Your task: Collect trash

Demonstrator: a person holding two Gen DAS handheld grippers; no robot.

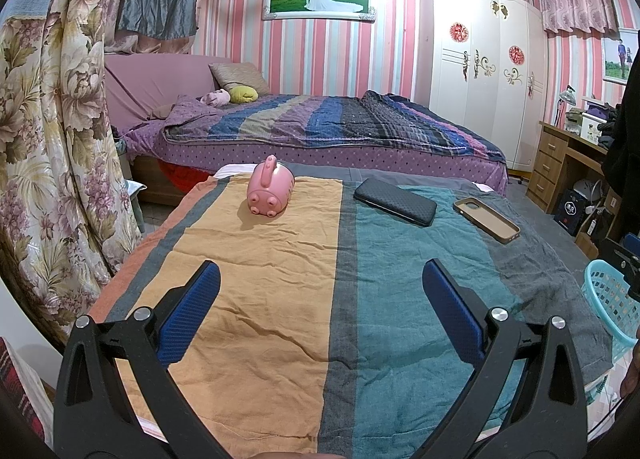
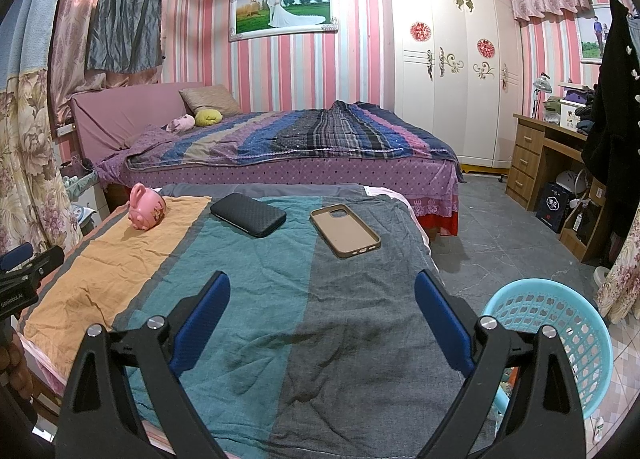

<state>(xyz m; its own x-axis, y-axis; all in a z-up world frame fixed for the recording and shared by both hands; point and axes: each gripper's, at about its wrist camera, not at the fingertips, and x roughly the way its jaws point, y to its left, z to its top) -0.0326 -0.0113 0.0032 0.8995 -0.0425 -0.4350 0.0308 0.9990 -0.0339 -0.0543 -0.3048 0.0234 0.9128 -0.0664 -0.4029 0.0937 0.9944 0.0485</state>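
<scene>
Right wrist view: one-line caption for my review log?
Open right gripper above striped cloth holding pink pig mug, black phone case, tan phone case; turquoise basket beside it.

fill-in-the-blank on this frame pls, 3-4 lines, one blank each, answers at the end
1. The pink mug lies on the ____ stripe of the cloth.
2. Between the mug and the tan phone case lies the ____ case.
3. Both the left gripper and the right gripper are ____, holding nothing.
4. The basket stands off the table's ____ side.

Answers: orange; black; open; right
</scene>
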